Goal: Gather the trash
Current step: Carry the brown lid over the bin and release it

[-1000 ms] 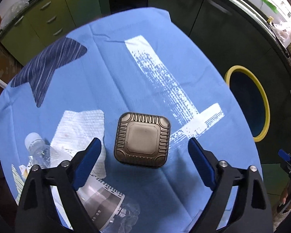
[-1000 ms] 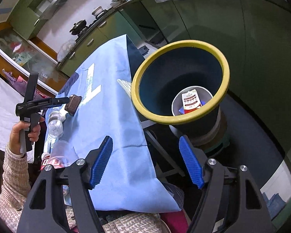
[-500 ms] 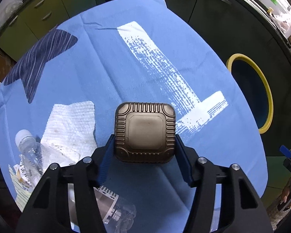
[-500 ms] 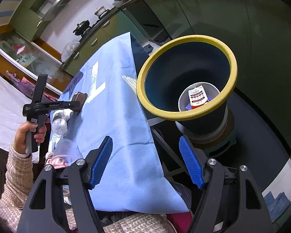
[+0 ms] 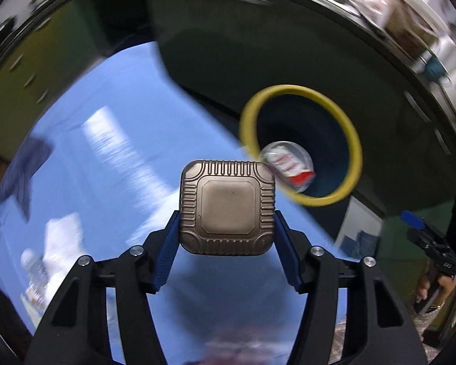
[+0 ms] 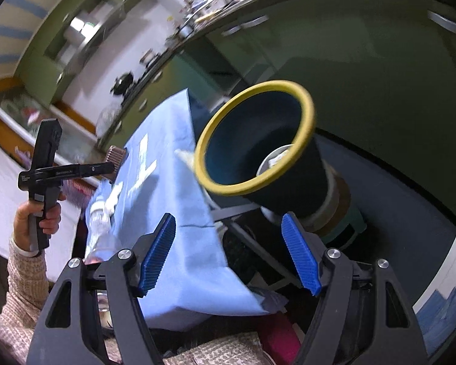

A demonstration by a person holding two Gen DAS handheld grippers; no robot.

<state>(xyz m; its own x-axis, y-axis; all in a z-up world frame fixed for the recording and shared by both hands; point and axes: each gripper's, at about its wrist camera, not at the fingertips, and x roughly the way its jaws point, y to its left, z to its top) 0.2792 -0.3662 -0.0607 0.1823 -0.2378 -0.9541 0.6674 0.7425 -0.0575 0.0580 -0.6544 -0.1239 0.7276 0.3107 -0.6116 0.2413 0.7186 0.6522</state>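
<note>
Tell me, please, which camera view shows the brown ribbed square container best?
The left wrist view: the brown ribbed square container fills the centre, sharp, clamped by the left gripper. The right wrist view shows it only small, edge-on and far off.

Open air lies between the blue-clothed table (image 5: 112, 164) and the bin (image 5: 354, 140).

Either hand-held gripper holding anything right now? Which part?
Left hand-held gripper clamps the ribbed brown square container by two opposite side walls, pads flat on them. Right hand-held gripper holds nothing.
</note>
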